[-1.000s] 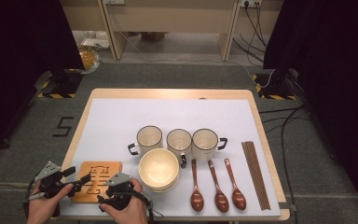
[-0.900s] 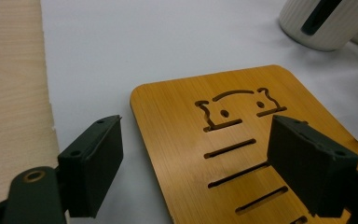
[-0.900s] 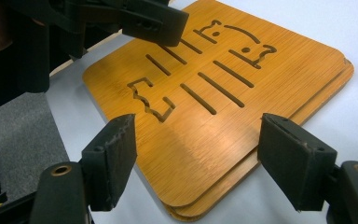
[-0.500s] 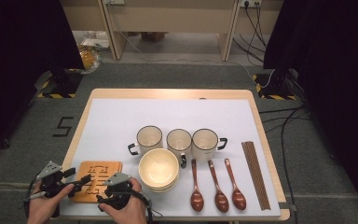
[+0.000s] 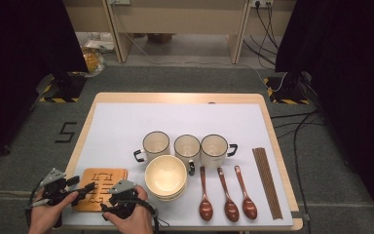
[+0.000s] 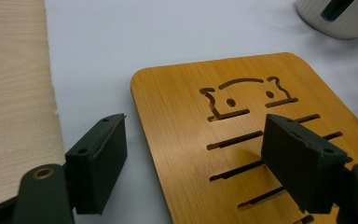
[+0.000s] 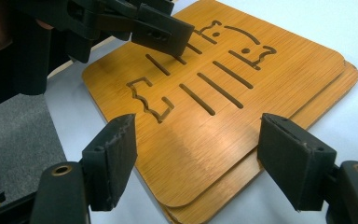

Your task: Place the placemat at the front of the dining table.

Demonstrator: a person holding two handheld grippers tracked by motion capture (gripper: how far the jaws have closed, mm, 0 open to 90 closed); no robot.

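My left claw point(image 6: 193, 161) and right claw point(image 7: 196, 158), both with jaws apart, the left's just narrowing slightly, straddle the stacked bamboo trivets point(image 5: 100, 187) lying at the table's point(image 5: 185, 97) near-left corner.

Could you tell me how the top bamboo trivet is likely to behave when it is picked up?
The top bamboo trivet looks thin, flat and rigid, so it should stay stiff. Its glossy face may slip in a grip. It lies on a second trivet, so it could slide sideways first.
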